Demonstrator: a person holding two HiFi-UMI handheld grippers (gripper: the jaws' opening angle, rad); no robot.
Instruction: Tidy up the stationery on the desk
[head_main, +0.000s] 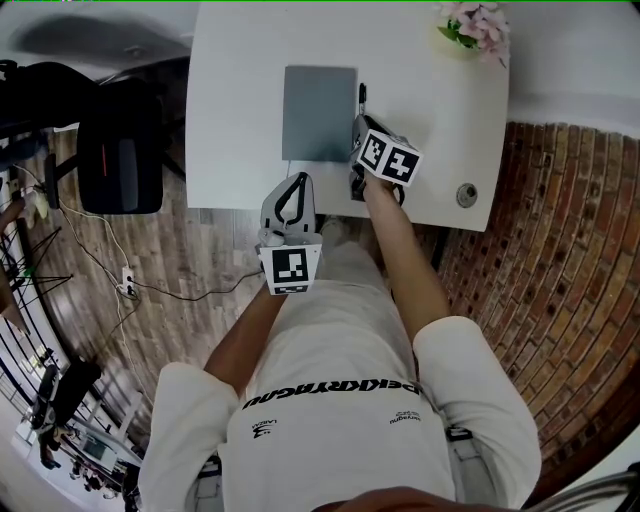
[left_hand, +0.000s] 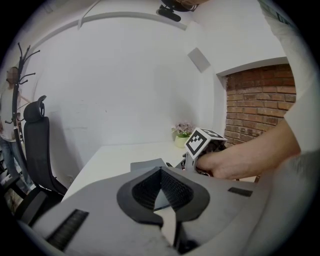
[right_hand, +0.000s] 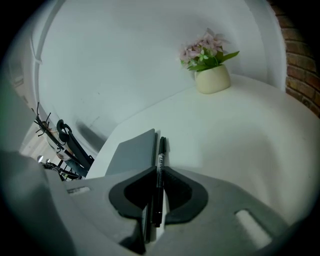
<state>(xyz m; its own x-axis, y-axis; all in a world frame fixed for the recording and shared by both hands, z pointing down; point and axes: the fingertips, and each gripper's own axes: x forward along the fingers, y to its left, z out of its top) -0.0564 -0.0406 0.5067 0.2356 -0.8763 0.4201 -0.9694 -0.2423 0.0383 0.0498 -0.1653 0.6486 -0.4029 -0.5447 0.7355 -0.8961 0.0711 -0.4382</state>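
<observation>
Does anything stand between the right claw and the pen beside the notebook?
Nothing visible does. The pen is between the jaws of the right claw, which are closed on it. It runs alongside the right edge of the grey notebook on the white desk.

"What sort of room are you working in?"

"A plain one. My white desk (head_main: 440, 120) backs onto a white wall (left_hand: 125, 75), and a brick wall (left_hand: 257, 107) runs along my right."

"And underfoot?"

"A wood floor (head_main: 190, 260), with a power strip (head_main: 128, 287) and its cable lying on it. A black office chair (head_main: 120, 160) stands left of the desk, with a coat stand (left_hand: 19, 85) near it."
</observation>
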